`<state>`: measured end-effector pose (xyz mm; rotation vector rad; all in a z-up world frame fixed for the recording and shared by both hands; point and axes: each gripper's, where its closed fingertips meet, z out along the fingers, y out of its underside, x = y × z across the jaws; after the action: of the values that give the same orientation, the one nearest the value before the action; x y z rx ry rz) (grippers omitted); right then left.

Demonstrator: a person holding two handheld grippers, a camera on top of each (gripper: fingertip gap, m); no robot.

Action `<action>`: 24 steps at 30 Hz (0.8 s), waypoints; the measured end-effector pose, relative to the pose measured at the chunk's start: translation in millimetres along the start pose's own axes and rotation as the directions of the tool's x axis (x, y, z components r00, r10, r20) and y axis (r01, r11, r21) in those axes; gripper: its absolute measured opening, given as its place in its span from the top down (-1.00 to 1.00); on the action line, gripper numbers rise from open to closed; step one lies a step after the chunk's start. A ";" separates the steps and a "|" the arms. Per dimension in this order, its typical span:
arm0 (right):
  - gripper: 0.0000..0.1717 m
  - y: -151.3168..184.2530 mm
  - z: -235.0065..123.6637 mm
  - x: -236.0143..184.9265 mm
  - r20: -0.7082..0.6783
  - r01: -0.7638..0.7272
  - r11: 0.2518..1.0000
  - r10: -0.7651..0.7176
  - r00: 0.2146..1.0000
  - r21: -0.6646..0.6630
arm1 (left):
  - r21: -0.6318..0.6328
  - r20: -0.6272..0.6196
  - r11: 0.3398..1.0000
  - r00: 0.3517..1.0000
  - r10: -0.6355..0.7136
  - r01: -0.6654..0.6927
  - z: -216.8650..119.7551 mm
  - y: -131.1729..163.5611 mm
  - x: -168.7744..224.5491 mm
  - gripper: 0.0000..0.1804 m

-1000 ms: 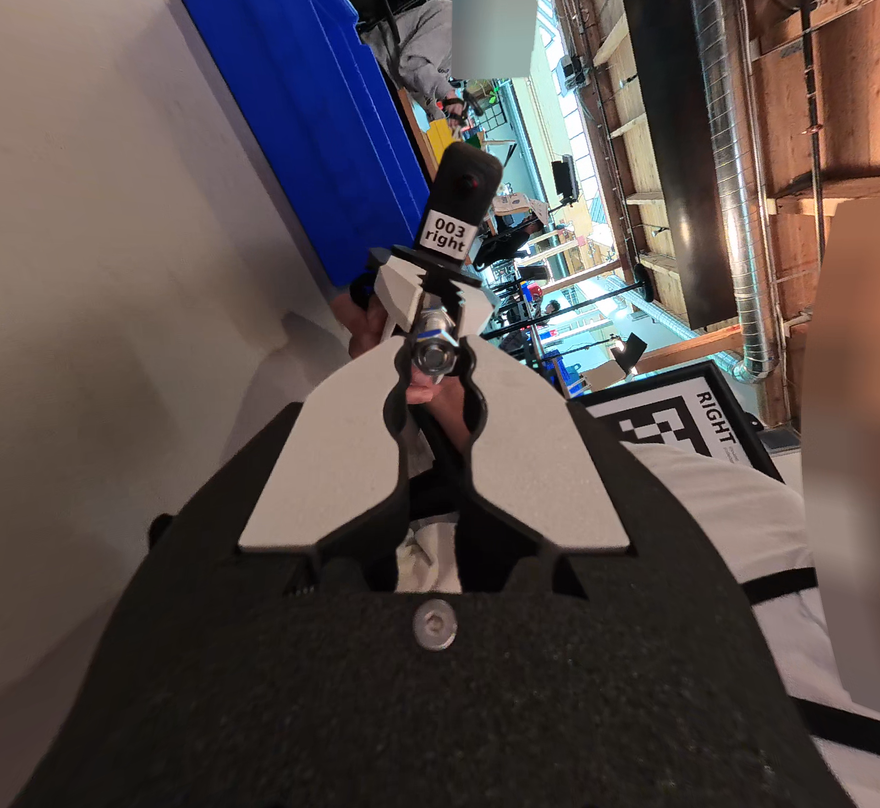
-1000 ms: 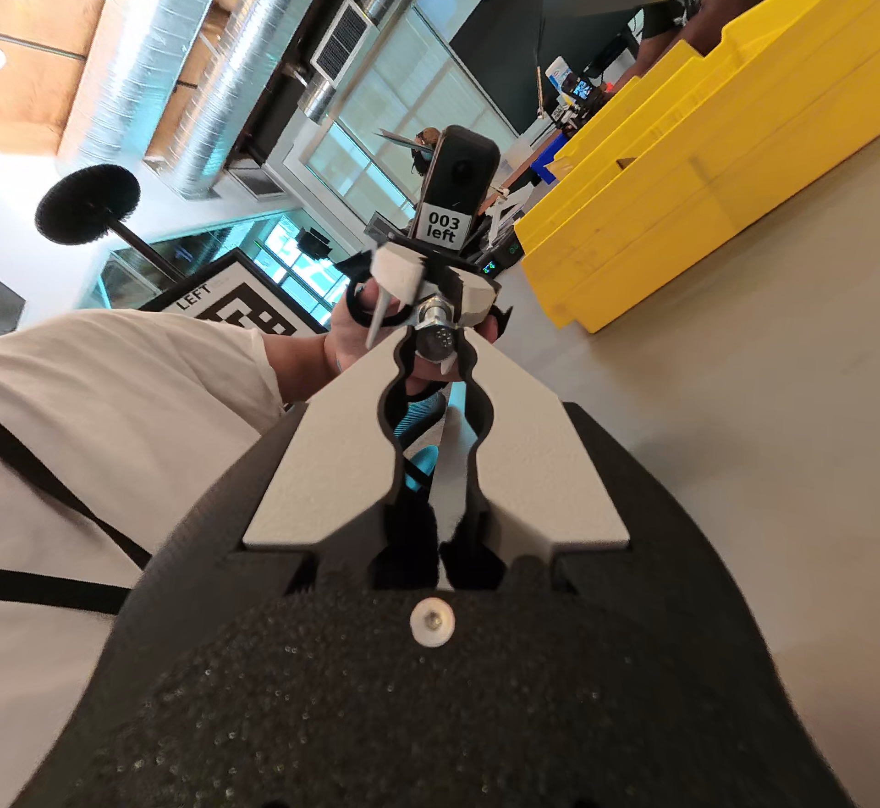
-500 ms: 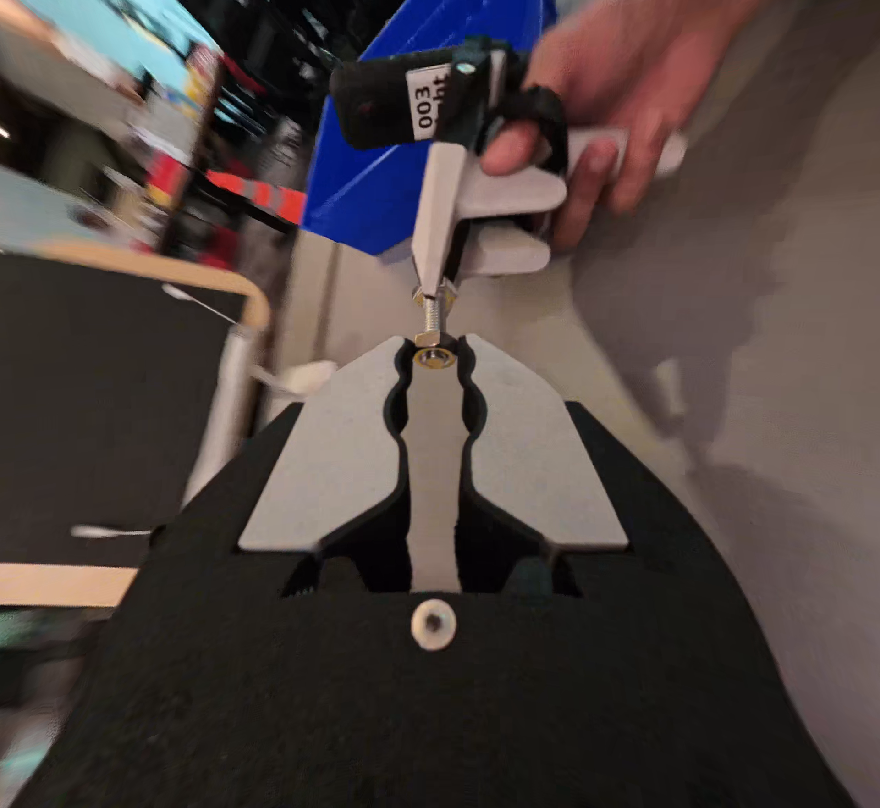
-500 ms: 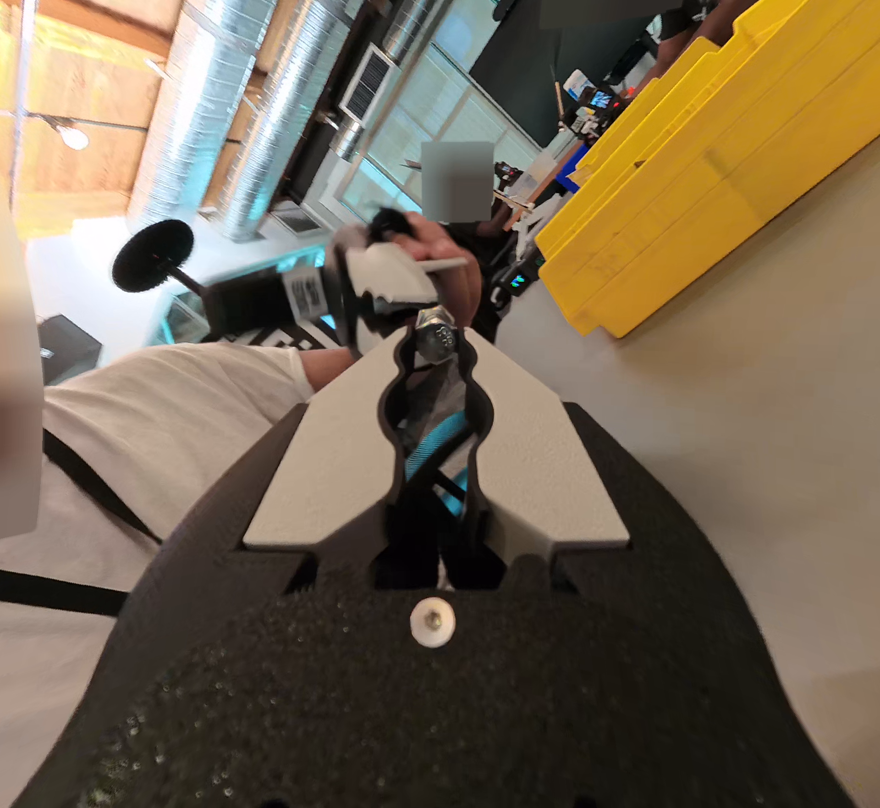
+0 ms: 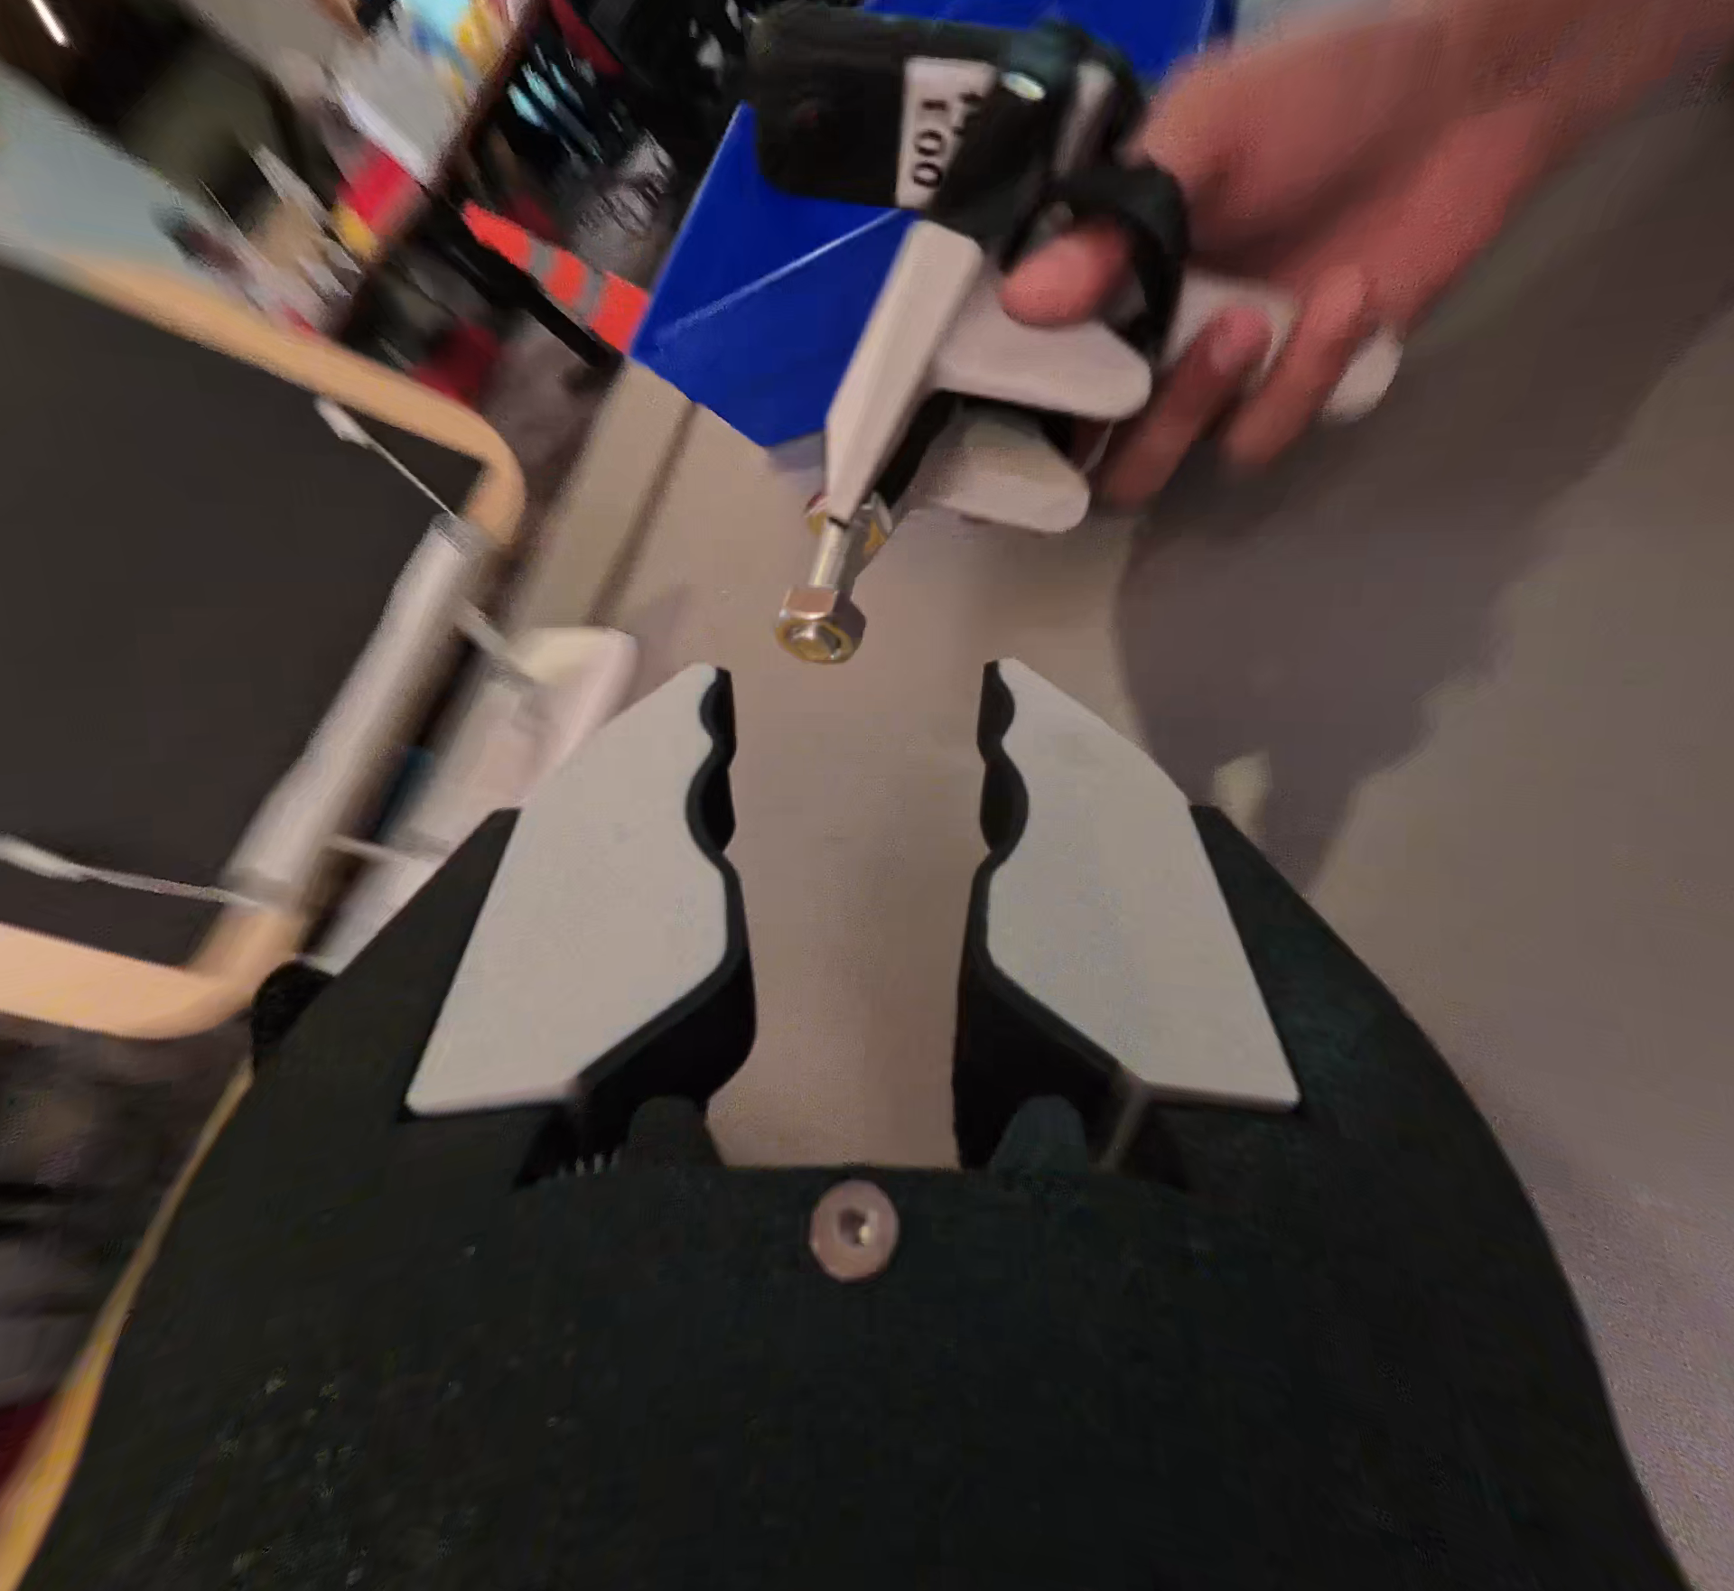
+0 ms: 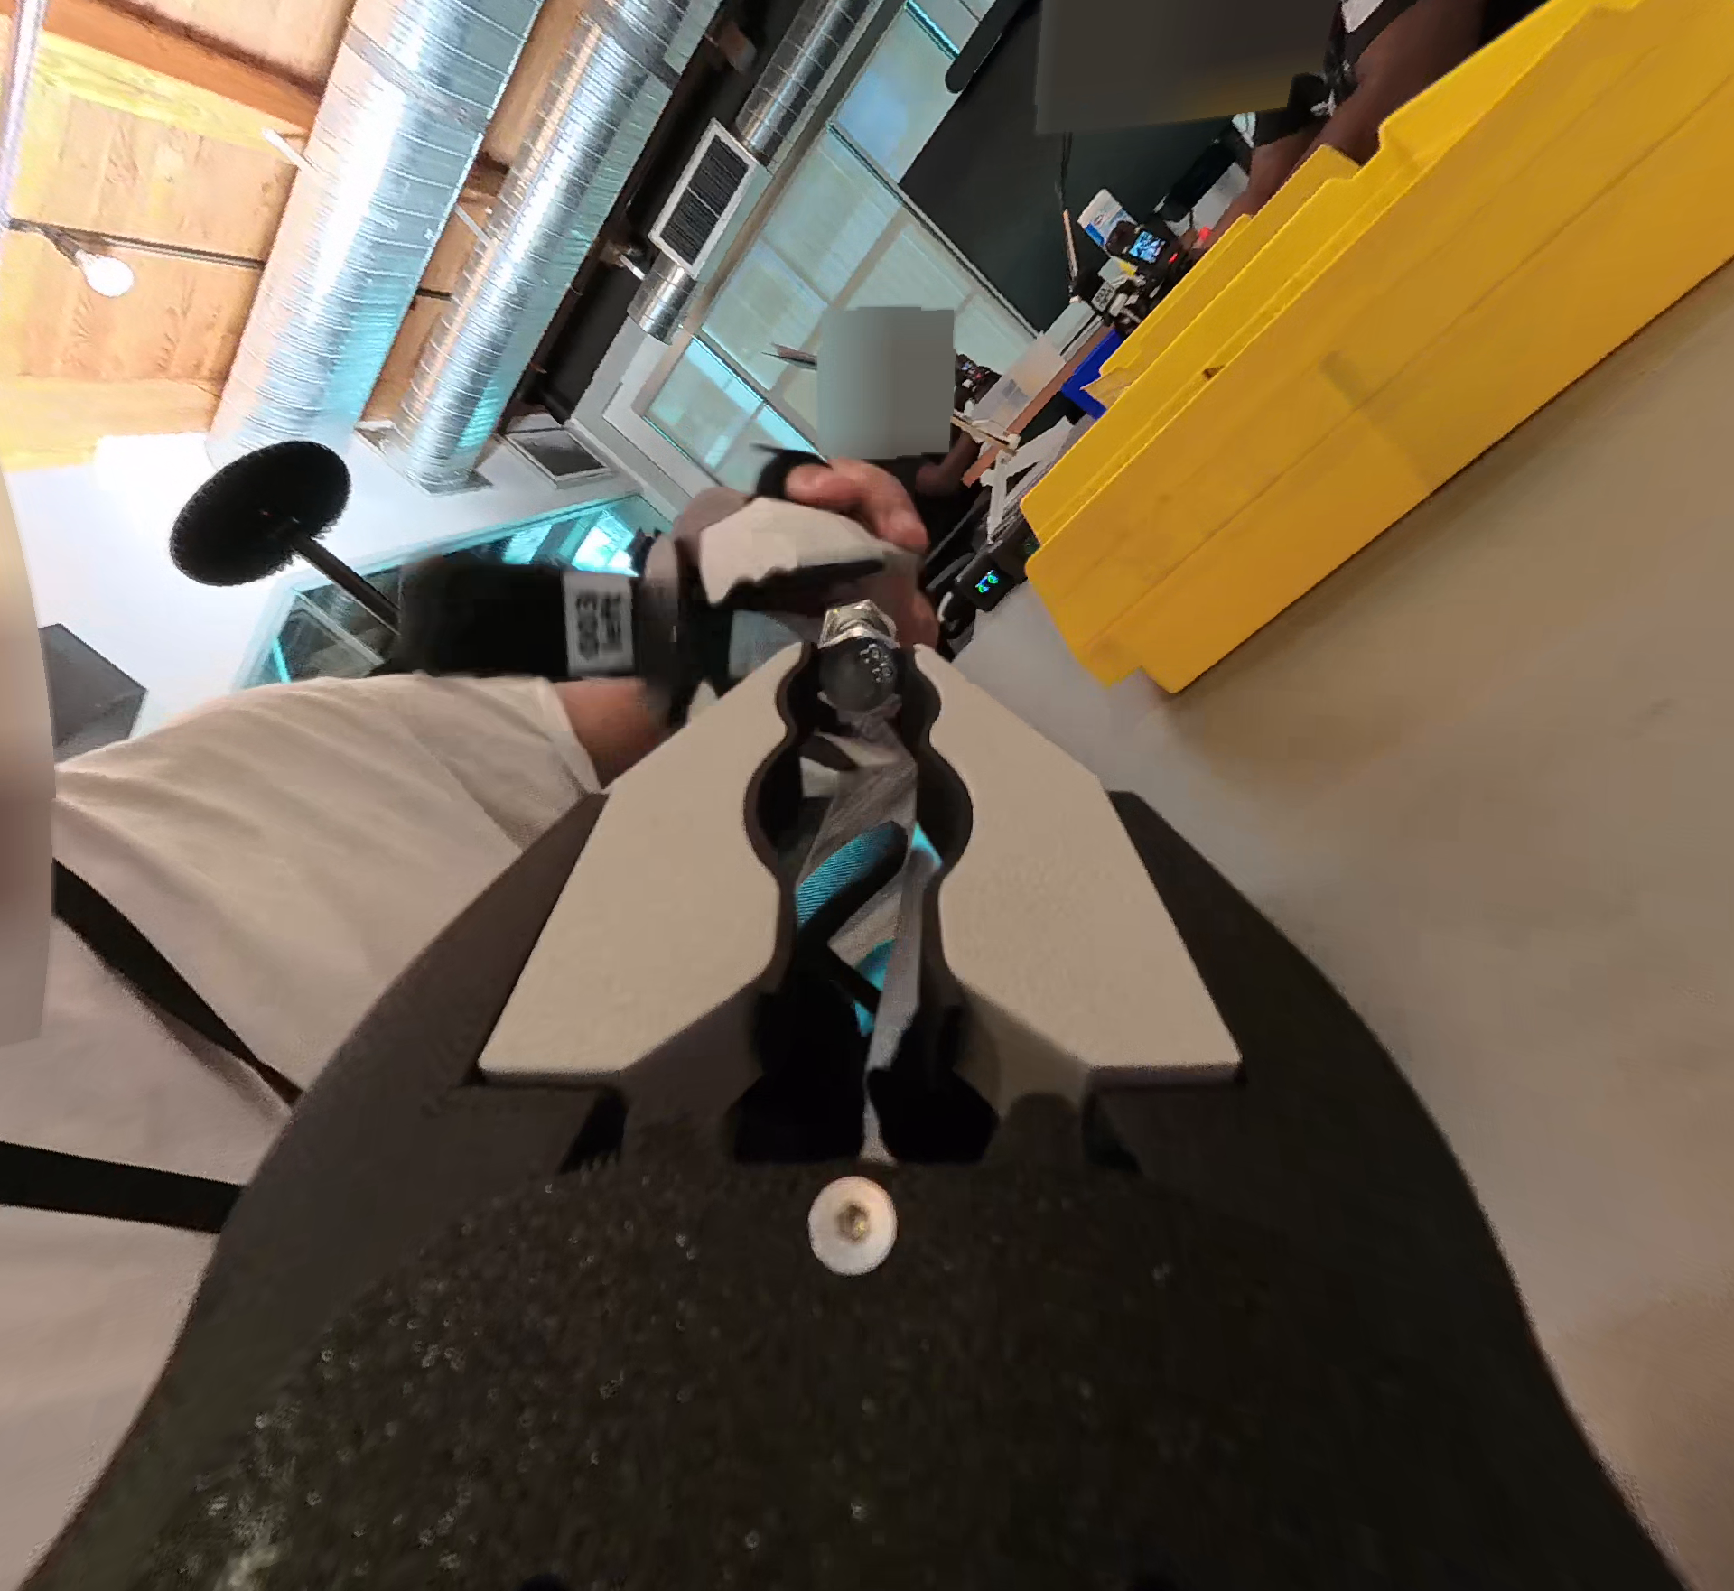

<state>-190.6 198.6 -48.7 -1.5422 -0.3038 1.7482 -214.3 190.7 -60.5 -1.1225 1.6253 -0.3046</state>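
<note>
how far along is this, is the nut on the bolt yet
Done: the nut sits on the bolt's threaded end. In hand: the right gripper clamps the bolt head; the left gripper is open, clear of the nut. Left: cannot tell how tight it is.

Left tongs (image 5: 854,683) apparently agape; right tongs (image 6: 861,672) clamped.

Each wrist camera looks forward along its own fingers at close range. Left view faces down onto the grey table (image 5: 1407,889); right view tilts upward toward ceiling ducts (image 6: 394,139). Both share the bolt (image 5: 835,556).
</note>
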 end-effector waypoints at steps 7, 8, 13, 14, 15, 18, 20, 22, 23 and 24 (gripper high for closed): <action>0.80 -0.6 0.0 -6.9 -0.004 0.106 0.994 -0.106 0.994 -0.003 | -0.022 -0.359 0.363 0.331 -0.872 0.932 -12.8 -9.8 -10.8 0.63; 0.80 -0.5 0.0 -7.5 -0.011 0.131 0.991 -0.131 0.991 -0.006 | -0.066 -0.404 0.256 0.209 -0.891 0.965 -12.1 -10.4 -8.8 0.64; 0.80 4.2 2.0 -6.1 -0.030 0.171 0.984 -0.173 0.984 -0.045 | -0.294 -0.556 -0.055 -0.218 -0.802 0.954 -5.5 -12.3 0.9 0.60; 0.80 5.2 2.5 -5.3 -0.030 0.162 0.986 -0.164 0.986 -0.046 | -0.300 -0.570 -0.093 -0.256 -0.781 0.949 -5.2 -12.1 -2.3 0.61; 0.80 6.2 2.7 -4.1 -0.033 0.154 0.987 -0.156 0.987 -0.048 | -0.286 -0.573 -0.104 -0.257 -0.778 0.952 -4.6 -11.0 -5.3 0.61; 0.80 7.6 3.7 -3.5 -0.033 0.147 0.988 -0.149 0.988 -0.049 | -0.237 -0.561 -0.028 -0.160 -0.812 0.971 -2.1 -10.2 -7.4 0.62; 0.80 7.9 4.3 -4.1 -0.033 0.149 0.988 -0.150 0.988 -0.051 | -0.220 -0.559 0.011 -0.116 -0.821 0.975 -1.8 -13.0 -8.3 0.62; 0.80 8.0 4.5 -4.4 -0.032 0.145 0.988 -0.146 0.989 -0.050 | -0.199 -0.536 0.074 -0.046 -0.843 0.977 0.3 -12.4 -6.7 0.68; 0.80 8.0 4.6 -4.6 -0.031 0.140 0.989 -0.142 0.989 -0.049 | -0.190 -0.519 0.111 -0.003 -0.855 0.975 1.8 -11.2 -5.0 0.75; 0.80 8.0 4.5 -3.8 -0.035 0.136 0.989 -0.138 0.990 -0.049 | -0.184 -0.508 0.147 0.034 -0.861 0.972 2.7 -11.2 -3.2 0.80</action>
<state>-197.9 192.0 -49.8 -1.5478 -0.4241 1.6135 -206.4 188.2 -51.8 -1.9439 0.8763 -1.8017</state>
